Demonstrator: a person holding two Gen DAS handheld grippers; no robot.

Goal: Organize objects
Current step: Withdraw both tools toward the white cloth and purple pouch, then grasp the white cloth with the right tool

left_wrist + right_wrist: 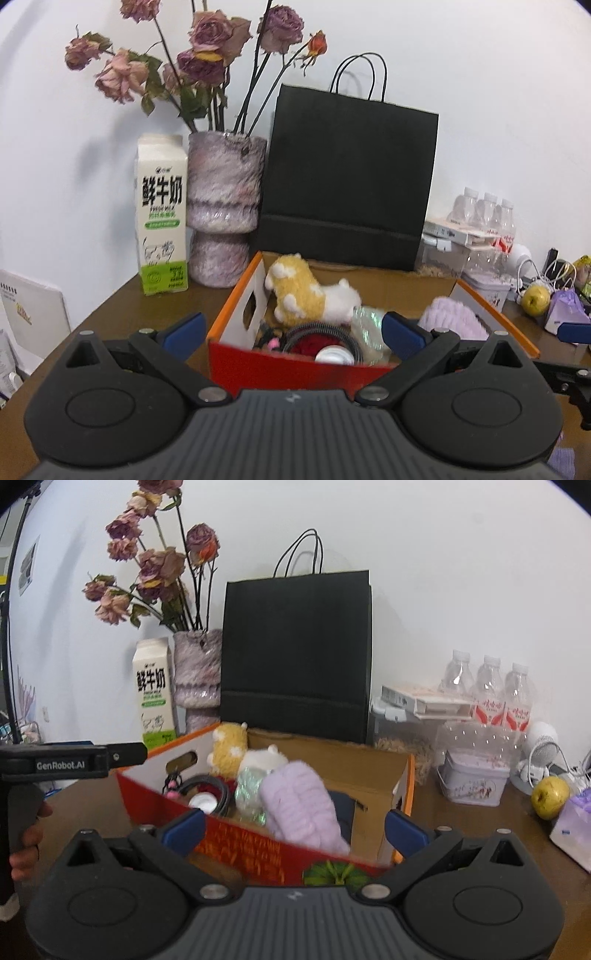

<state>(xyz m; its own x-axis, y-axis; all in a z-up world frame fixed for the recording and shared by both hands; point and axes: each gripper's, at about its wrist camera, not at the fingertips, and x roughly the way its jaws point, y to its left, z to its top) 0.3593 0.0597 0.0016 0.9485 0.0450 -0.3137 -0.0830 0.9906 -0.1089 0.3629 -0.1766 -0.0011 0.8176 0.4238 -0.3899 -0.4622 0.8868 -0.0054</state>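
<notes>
An open red and orange cardboard box (pixel 258 363) (pixel 258 853) stands on the brown table. It holds a yellow and white plush toy (pixel 299 291) (pixel 231 749), a lilac fluffy item (pixel 456 319) (pixel 301 805), a black ring-shaped item (pixel 321 330) (pixel 207 784) and a shiny plastic wrap (pixel 249 794). My left gripper (pixel 293 334) is open and empty, just in front of the box. My right gripper (pixel 295 829) is open and empty at the box's near wall. The left gripper's body (pixel 74 762) shows at the left in the right wrist view.
Behind the box stand a black paper bag (pixel 347 184) (pixel 295 653), a vase of dried roses (pixel 221 210) (pixel 197 672) and a milk carton (pixel 162 214) (pixel 155 694). To the right are water bottles (pixel 487 690), a tin (pixel 474 782), a green apple (pixel 550 797) and a lilac packet (pixel 576 827).
</notes>
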